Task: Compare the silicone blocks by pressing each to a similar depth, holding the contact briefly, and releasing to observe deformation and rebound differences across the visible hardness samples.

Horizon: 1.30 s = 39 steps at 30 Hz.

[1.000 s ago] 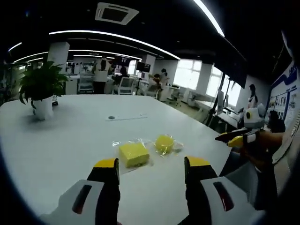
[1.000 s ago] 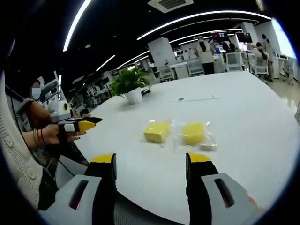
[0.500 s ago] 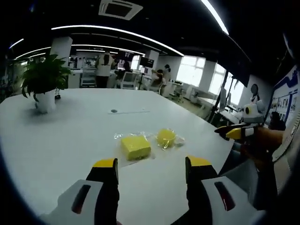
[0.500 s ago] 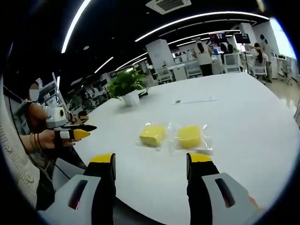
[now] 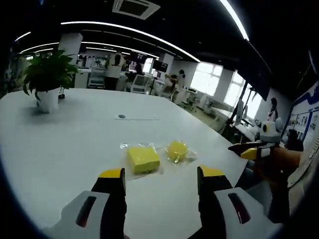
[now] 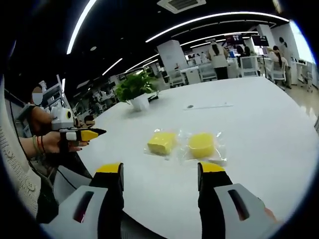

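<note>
1. Silicone blocks first: you have a yellow square silicone block (image 5: 143,159) and a yellow round silicone block (image 5: 177,149), each in a clear plastic wrapper, lying side by side near the edge of the white desk (image 5: 65,144), just beyond your jaws.
2. Your left gripper (image 5: 162,175) hangs above the desk edge with its jaws released and nothing between them; it touches neither block.
3. Your right gripper (image 6: 162,171) also stands spread wide and empty, short of the blocks; the square block (image 6: 161,142) sits to the left, the round one (image 6: 201,144) to the right.
4. Expect both blocks to be light and soft, likely differing in stiffness. The wrappers look slick, so a sideways push may make them slide.
5. Press straight down on the middle of each top face, not the corners.
6. A potted green plant (image 5: 46,79) stands well apart, out of your way.
</note>
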{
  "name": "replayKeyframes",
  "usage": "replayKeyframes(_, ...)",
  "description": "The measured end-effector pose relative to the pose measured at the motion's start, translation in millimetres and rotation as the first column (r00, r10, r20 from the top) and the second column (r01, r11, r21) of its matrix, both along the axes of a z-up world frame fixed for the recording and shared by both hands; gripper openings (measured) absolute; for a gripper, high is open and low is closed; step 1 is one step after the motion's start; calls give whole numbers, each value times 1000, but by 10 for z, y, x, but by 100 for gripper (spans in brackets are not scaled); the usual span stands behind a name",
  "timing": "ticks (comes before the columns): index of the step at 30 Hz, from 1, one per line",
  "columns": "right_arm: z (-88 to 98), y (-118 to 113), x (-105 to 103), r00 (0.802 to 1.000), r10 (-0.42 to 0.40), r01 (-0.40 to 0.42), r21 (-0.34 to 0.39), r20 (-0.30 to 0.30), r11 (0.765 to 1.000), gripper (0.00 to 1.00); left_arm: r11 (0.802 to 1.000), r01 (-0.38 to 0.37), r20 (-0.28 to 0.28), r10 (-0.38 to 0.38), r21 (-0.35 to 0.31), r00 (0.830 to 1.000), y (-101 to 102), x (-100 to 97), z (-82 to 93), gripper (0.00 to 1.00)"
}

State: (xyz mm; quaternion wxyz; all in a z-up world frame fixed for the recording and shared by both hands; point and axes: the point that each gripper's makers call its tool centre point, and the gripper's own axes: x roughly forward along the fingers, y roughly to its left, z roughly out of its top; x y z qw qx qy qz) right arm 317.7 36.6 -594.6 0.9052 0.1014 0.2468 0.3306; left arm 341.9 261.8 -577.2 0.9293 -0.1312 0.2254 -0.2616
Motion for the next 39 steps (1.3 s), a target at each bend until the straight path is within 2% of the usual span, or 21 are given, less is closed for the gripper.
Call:
replayKeyframes(2, -15, -3, 10, 1000, 1, -1, -2, -4, 1000, 55, 1000, -6, -7, 6, -25, 1000, -25, 51, -2, 57)
replayKeyframes(7, -61, -15, 20, 1000, 15, -15, -10, -19, 1000, 54, 1000, 29, -17, -28, 2, 999, -153, 161, -55, 57)
replayKeyframes(10, -67, -28, 36, 1000, 16, -16, -8, -21, 1000, 54, 999, 38, -24, -38, -4, 999, -212, 222, -82, 57)
replayKeyframes(15, -69, -64, 76, 1000, 16, -16, -5, -21, 1000, 54, 998, 38, -48, -41, -48, 998, -332, 364, -122, 57)
replayKeyframes(27, -156, -121, 145, 999, 24, -25, -6, -40, 1000, 52, 991, 131, -60, -131, 3, 990, -708, 628, -241, 57)
replayKeyframes(39, -241, -110, 128, 997, 54, -54, 1, -60, 999, 50, 991, 133, -90, -132, 0, 987, -810, 779, -364, 58)
